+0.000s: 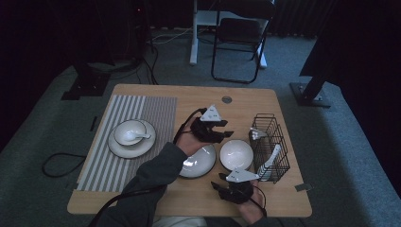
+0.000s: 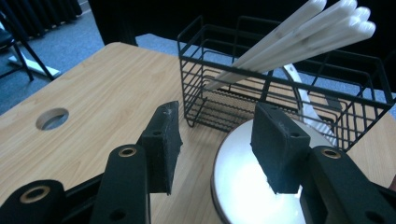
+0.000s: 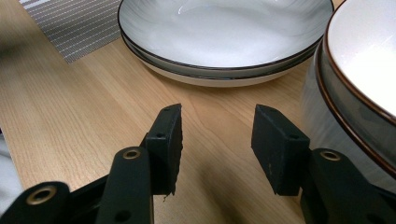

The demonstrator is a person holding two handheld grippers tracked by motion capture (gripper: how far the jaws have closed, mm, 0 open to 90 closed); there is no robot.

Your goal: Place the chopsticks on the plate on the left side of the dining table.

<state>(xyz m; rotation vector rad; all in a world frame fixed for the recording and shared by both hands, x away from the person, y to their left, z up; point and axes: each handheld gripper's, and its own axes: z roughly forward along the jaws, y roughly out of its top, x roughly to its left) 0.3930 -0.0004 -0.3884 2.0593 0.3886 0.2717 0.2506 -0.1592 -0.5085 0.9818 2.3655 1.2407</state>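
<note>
Your left tool (image 2: 217,154), released, hangs over the white bowl (image 2: 247,186); just ahead, the wire basket (image 2: 280,100) could snag it.

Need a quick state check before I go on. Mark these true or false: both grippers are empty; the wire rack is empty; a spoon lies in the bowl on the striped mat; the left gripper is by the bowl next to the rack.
1. Both grippers are empty. True: the left gripper and the right gripper stand open with nothing between the jaws.
2. The wire rack is empty. False: it holds white spoons.
3. A spoon lies in the bowl on the striped mat. True: spoon, small bowl.
4. The left gripper is by the bowl next to the rack. True: bowl.
</note>
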